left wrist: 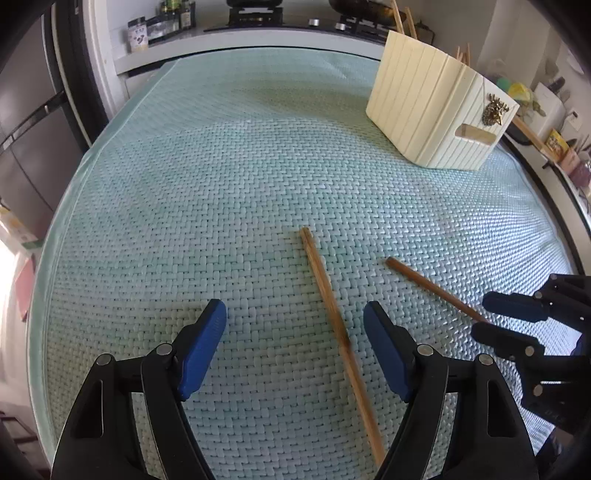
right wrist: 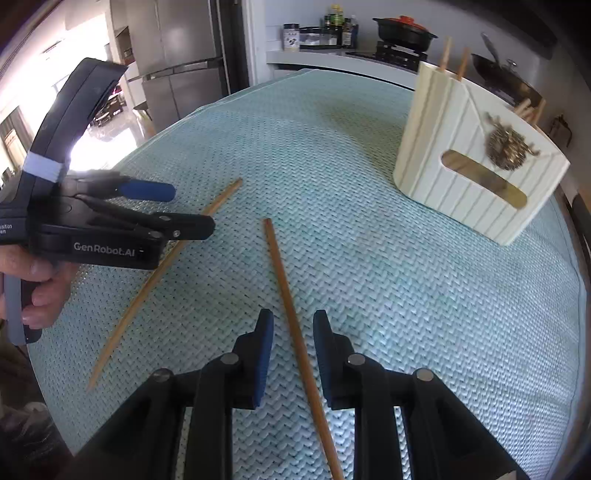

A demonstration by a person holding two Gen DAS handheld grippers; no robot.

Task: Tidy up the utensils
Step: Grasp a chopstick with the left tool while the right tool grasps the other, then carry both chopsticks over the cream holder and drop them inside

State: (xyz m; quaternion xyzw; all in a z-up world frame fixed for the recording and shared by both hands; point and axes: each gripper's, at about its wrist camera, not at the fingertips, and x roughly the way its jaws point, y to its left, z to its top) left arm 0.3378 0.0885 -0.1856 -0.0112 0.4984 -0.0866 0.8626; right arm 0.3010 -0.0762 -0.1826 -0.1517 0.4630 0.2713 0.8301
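Two wooden chopsticks lie on the green woven mat. The left chopstick [left wrist: 334,314] [right wrist: 159,273] runs between the jaws of my open left gripper [left wrist: 295,325] [right wrist: 184,206], nearer the right pad, untouched. The right chopstick [left wrist: 436,290] [right wrist: 295,325] lies between the jaws of my right gripper [right wrist: 293,332] [left wrist: 487,321], which is partly closed around it with gaps on both sides. A cream ribbed holder [left wrist: 439,99] [right wrist: 472,177] with a brass ornament stands at the far right, with several chopsticks inside.
The green woven mat [left wrist: 221,184] [right wrist: 406,295] covers the table. Behind it a counter holds a stove, a pot [right wrist: 404,31], a pan and spice jars [left wrist: 155,29]. A fridge [right wrist: 184,55] stands far left.
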